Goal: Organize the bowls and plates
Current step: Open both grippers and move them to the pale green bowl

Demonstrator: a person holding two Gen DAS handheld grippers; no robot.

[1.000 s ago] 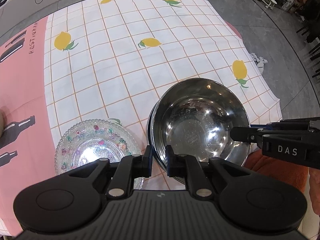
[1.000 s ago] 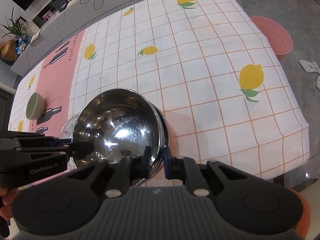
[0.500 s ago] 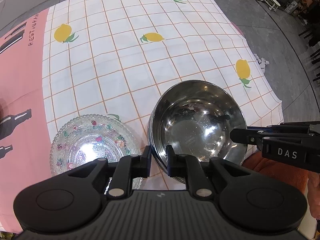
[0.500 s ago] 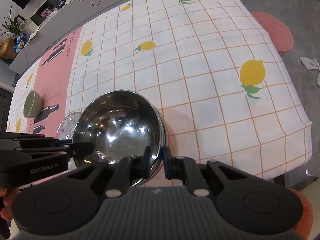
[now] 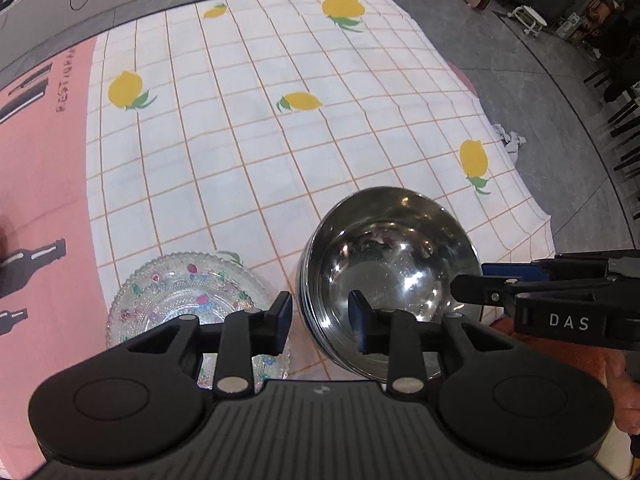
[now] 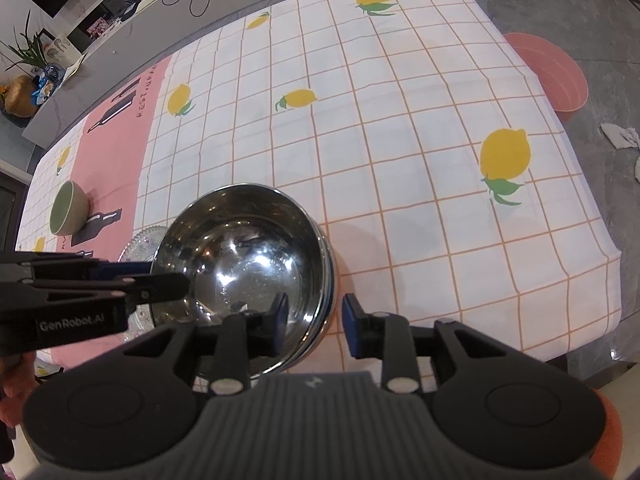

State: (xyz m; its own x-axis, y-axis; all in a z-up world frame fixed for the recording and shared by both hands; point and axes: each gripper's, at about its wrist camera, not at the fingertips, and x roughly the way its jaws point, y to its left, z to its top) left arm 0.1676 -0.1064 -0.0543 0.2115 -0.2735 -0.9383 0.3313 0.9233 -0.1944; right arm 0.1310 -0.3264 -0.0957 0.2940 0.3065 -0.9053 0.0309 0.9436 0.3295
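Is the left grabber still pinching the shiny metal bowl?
Apart. In the left wrist view the left gripper is opening: its fingers straddle the steel bowl's rim, with a visible gap on both sides.

A: Bright, even light in both wrist views; the lemon tablecloth (image 5: pixel 280 152) reads crisp, and the steel bowl (image 5: pixel 390 276) throws only a soft shadow.

B: White glare spots sit inside that bowl, and the glass plate (image 5: pixel 184 296) sparkles. Fisheye bending curves the table edges, and the far corners go dark and soft.
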